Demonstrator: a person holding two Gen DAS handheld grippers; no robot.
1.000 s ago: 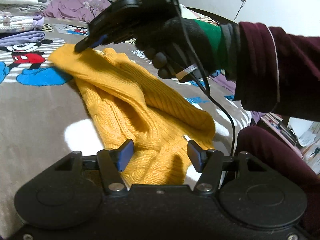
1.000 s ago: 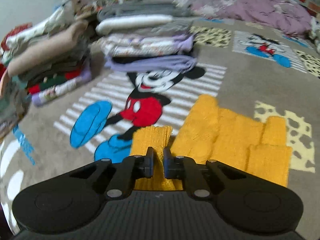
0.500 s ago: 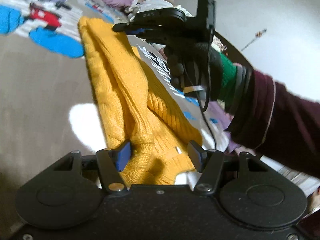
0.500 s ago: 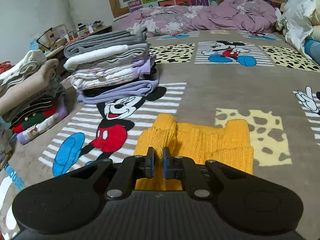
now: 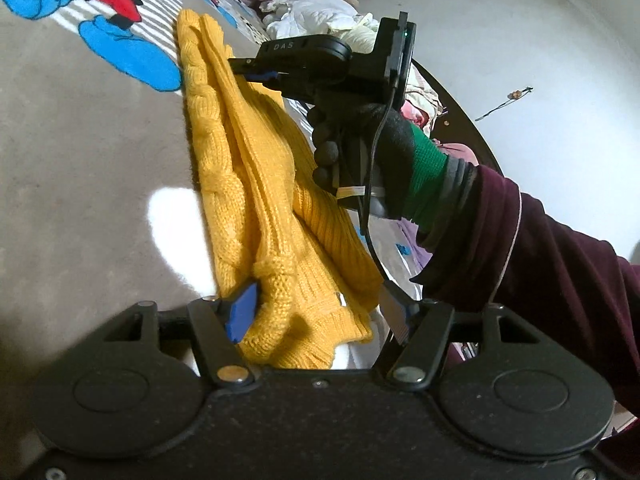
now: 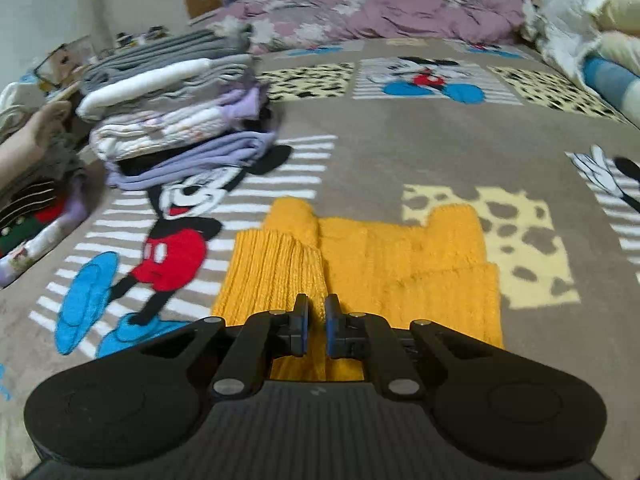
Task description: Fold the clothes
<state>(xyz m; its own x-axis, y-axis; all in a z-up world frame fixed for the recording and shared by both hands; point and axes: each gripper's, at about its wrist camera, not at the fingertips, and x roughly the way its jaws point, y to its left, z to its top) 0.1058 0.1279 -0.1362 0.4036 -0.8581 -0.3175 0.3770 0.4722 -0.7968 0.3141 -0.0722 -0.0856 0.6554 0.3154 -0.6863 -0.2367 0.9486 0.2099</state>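
A yellow knit sweater [image 5: 256, 184] lies folded on the grey Mickey Mouse blanket [image 5: 80, 152]. My left gripper [image 5: 320, 312] is open, its jaws wide apart around the sweater's near corner, which bunches between them. My right gripper [image 5: 256, 74], held by a black-gloved hand, hovers over the sweater's far part, jaws nearly closed. In the right wrist view the sweater [image 6: 380, 256] lies flat just ahead of the right gripper [image 6: 316, 328], whose pads stand a narrow gap apart, with yellow knit under them; whether they pinch it is unclear.
Stacks of folded clothes [image 6: 172, 96] stand at the left on the blanket. A purple duvet [image 6: 380, 8] lies along the far edge. White and cream bedding [image 6: 584, 20] is piled at the right. My maroon-sleeved right arm [image 5: 540, 264] crosses the left wrist view.
The left gripper has tilted and moved closer to the sweater's near corner, which now bunches between its open jaws. The right gripper has lifted slightly and levelled over the sweater.
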